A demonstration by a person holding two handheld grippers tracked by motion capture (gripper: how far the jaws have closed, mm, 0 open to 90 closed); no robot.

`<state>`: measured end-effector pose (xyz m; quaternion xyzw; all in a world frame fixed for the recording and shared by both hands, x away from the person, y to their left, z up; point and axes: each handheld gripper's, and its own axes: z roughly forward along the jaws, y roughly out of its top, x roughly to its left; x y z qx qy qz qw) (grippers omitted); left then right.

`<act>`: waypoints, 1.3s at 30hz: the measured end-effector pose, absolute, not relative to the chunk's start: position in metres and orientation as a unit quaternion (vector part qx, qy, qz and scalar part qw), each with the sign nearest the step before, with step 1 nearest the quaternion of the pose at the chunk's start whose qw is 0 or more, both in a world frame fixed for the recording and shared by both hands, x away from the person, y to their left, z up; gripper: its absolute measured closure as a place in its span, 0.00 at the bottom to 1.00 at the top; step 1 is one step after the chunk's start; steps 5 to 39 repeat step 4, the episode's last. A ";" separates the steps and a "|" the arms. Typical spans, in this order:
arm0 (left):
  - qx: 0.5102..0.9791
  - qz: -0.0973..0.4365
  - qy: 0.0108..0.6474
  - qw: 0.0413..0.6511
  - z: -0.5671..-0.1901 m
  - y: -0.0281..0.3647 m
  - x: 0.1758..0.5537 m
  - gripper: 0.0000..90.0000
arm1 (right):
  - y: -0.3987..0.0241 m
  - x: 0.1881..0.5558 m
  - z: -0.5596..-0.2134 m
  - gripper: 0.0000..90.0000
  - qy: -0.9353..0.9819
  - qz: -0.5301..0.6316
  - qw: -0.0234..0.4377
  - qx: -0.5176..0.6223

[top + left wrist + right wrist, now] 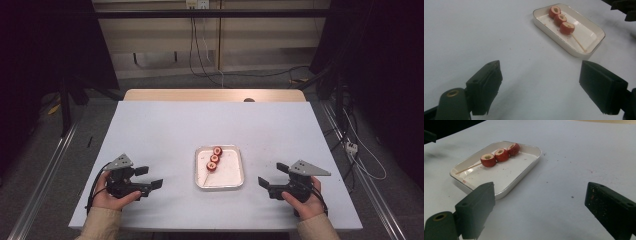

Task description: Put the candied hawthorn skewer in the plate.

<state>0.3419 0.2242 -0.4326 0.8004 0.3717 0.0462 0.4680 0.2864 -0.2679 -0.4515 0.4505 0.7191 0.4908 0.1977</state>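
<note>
A skewer (214, 161) of three red fruit pieces lies in the white tray (236, 175) at the counter's (160, 130) centre, stick end toward 7 o'clock. It looks light, the fruit soft and probably slippery, so the bare stick is the place to pinch. The left gripper (149, 176) at 9 o'clock and the right gripper (272, 175) at 3 o'clock both have their fingers released, nothing between them.

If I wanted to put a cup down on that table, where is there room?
Nearly anywhere. The table is bare behind the tray, toward the far wooden edge, and along both sides. The only busy strip is the near one: the tray with its fruit skewer sits between the left gripper and right gripper.
</note>
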 end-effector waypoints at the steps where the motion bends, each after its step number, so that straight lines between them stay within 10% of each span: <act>1: 0.802 0.045 0.369 0.467 -0.433 0.224 0.342 0.19 | -0.269 0.287 -0.452 0.10 0.719 0.491 0.197 0.450; 39: 0.801 0.049 0.369 0.469 -0.434 0.224 0.343 0.18 | -0.271 0.287 -0.453 0.10 0.713 0.494 0.193 0.459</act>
